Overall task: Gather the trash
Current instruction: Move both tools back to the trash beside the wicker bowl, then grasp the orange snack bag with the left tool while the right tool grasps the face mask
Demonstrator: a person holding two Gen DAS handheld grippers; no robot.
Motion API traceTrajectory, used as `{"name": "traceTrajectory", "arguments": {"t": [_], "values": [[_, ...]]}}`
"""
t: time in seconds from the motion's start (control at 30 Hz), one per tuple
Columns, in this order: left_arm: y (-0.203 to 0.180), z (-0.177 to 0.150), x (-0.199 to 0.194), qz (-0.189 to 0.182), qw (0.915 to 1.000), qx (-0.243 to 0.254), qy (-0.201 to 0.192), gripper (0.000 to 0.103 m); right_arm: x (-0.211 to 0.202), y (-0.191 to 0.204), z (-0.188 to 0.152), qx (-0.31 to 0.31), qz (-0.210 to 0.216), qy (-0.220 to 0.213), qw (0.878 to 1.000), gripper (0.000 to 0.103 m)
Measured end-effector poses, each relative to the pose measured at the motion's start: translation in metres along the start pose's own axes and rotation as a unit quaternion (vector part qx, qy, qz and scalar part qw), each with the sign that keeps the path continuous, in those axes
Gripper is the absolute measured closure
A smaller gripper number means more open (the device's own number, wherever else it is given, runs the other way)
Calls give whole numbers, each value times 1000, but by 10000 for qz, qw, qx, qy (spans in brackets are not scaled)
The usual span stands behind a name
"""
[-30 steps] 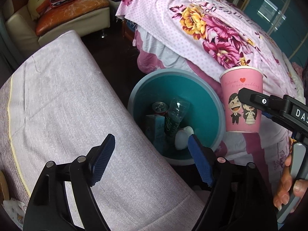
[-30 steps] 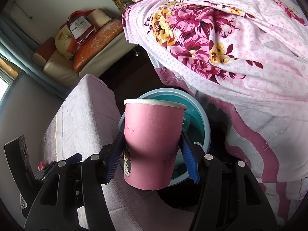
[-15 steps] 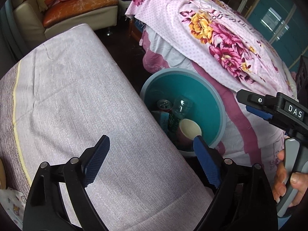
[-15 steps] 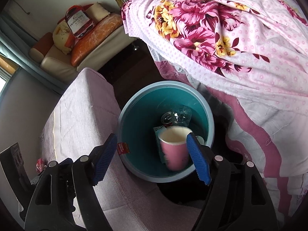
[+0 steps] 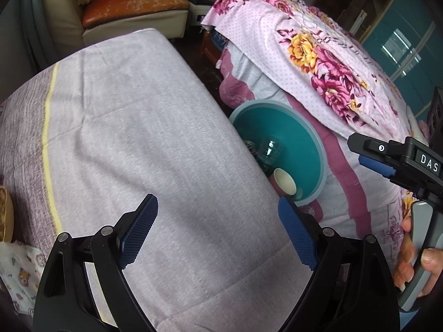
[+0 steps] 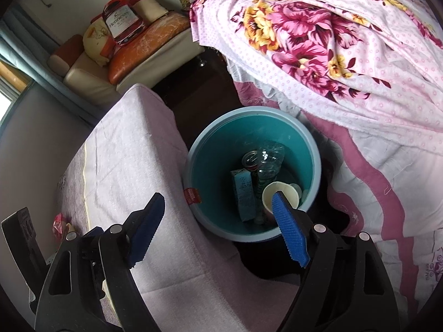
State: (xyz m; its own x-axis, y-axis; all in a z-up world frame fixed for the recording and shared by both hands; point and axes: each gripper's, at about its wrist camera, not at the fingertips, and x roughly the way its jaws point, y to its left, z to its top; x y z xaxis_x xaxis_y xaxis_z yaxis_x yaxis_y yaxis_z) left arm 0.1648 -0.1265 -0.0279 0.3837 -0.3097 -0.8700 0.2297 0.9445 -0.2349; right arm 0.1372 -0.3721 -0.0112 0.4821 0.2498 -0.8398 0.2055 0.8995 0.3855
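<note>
Lilac woven cloth covers the long padded surface [image 5: 144,127] that lies just left of the round teal plastic bin [image 6: 199,149], the landmark here. On the bin's far and right side a pink floral bedsheet [image 6: 332,41] hangs over a bed, its lower edge close to the rim. Beyond the bin, across dark floor, stands a cream sofa with an orange cushion [image 6: 149,41].

Inside the bin lie a clear plastic bottle [image 6: 270,163], a light-blue carton [image 6: 245,193], a metal can [image 6: 250,159], and the pink paper cup with a white interior [image 6: 279,195], tilted against the near right wall.

Above the bin's near edge the right gripper [image 6: 218,227] has just been opening its jaws; they stand wide with nothing between them. Left of the bin, over the cloth, the left gripper [image 5: 218,229] also stands wide apart and empty. A hand [image 5: 412,260] grasps the right gripper's handle, right of the bin.
</note>
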Motion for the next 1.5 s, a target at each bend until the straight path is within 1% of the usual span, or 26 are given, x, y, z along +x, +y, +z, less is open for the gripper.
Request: {"name": "traceTrajectory", "arguments": {"t": [0.43, 0.63, 0.9, 1.07, 1.17, 1.3, 1.5], "values": [[77, -34, -62, 140, 9976, -540, -408, 14, -2, 88, -33, -759, 129, 225, 9968, 27], [108, -51, -87, 201, 9958, -693, -561, 14, 3, 133, -52, -1134, 181, 405, 9926, 25], [153, -78, -118, 364, 9930, -874, -708, 14, 16, 181, -78, -1473, 285, 687, 9863, 25], [187, -93, -142, 533, 9891, -1053, -878, 14, 27, 214, -95, -1727, 317, 898, 9804, 25], [212, -106, -154, 688, 9853, -1231, -965, 14, 32, 234, -105, -1899, 334, 975, 9764, 25], [242, -119, -161, 881, 9805, -1478, -948, 14, 41, 255, -118, -2087, 396, 1141, 9705, 25], [280, -139, -164, 1033, 9733, -1853, -879, 14, 57, 284, -137, -2334, 489, 1397, 9610, 25]]}}
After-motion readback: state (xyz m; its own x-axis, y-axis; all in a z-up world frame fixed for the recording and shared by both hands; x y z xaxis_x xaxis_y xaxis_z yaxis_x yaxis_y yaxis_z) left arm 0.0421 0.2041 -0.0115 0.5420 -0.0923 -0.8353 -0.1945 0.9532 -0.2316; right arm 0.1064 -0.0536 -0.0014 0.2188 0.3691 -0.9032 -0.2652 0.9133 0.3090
